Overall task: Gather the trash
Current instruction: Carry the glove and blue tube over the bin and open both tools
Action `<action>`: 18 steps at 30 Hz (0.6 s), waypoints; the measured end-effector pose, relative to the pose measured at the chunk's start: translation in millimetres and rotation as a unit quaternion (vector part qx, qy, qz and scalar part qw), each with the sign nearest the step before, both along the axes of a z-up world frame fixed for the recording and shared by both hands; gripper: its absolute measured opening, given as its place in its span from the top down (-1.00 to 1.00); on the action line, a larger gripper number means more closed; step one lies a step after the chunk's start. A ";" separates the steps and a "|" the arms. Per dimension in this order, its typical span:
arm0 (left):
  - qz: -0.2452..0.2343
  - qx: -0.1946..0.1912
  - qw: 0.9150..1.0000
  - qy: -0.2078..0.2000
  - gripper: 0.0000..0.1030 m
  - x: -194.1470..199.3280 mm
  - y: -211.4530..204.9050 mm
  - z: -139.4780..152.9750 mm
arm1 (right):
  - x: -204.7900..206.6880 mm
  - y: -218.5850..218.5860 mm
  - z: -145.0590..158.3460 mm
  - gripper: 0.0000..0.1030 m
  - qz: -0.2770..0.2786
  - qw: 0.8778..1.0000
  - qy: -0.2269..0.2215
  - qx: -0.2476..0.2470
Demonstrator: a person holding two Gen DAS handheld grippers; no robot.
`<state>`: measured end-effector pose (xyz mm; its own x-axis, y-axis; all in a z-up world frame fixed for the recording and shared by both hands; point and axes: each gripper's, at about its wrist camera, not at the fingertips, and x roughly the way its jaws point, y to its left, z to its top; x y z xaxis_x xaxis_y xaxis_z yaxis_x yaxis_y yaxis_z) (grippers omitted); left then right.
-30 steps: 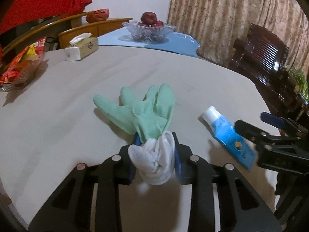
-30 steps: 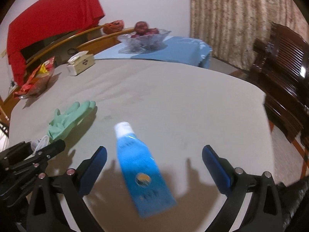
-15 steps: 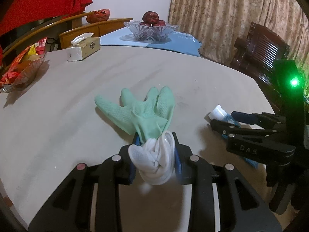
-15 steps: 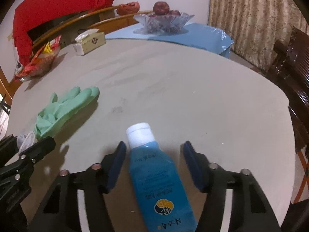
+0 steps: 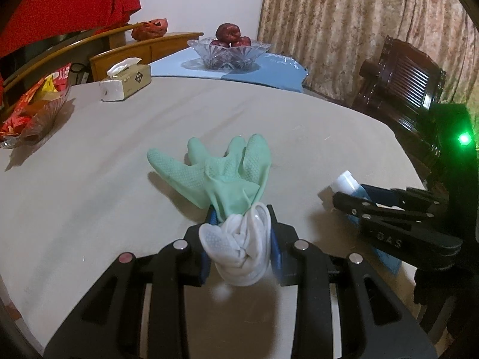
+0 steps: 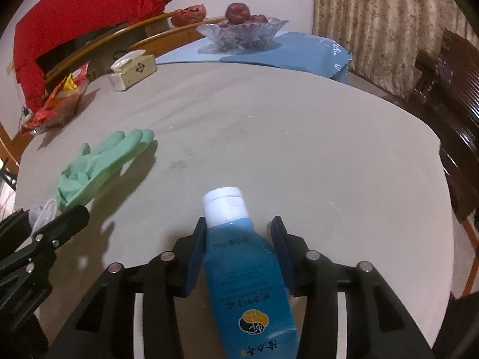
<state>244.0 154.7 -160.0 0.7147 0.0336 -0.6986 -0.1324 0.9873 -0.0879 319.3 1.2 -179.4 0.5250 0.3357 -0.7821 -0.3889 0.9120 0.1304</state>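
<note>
A green rubber glove (image 5: 227, 170) with a white cuff (image 5: 239, 251) lies on the grey table (image 5: 89, 179). My left gripper (image 5: 241, 224) is shut on the cuff. The glove also shows at the left of the right wrist view (image 6: 101, 161). A blue tube with a white cap (image 6: 239, 257) lies flat between the pads of my right gripper (image 6: 239, 227). The pads stand close on both sides of the tube, the left one touching, the right one with a small gap. In the left wrist view the right gripper (image 5: 389, 209) covers most of the tube (image 5: 344, 181).
A tissue box (image 5: 125, 82), a glass bowl of snack packets (image 5: 30, 107) and a glass fruit bowl (image 5: 229, 52) on a blue cloth stand at the far side. A dark wooden chair (image 5: 401, 83) stands off the right edge.
My right gripper moved forward over the blue tube and its jaws narrowed around it. My left gripper kept hold of the glove cuff and stayed in place.
</note>
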 end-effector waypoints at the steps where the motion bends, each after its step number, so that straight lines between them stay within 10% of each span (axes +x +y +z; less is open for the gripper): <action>1: -0.001 0.000 1.000 -0.001 0.42 -0.1 -2.1 1.4 | -1.8 -3.1 1.9 0.16 -0.005 1.000 0.002 0.005; 18: -0.048 0.001 0.998 -0.044 0.42 -25.8 -57.2 46.1 | -56.7 -56.2 63.6 0.17 -0.050 0.997 -0.037 0.043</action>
<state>218.2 97.5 -113.9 0.7727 -0.0375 -0.6337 -0.0288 0.9952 -0.0940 262.6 -54.9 -115.7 0.6140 0.3428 -0.7110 -0.3081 0.9334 0.1839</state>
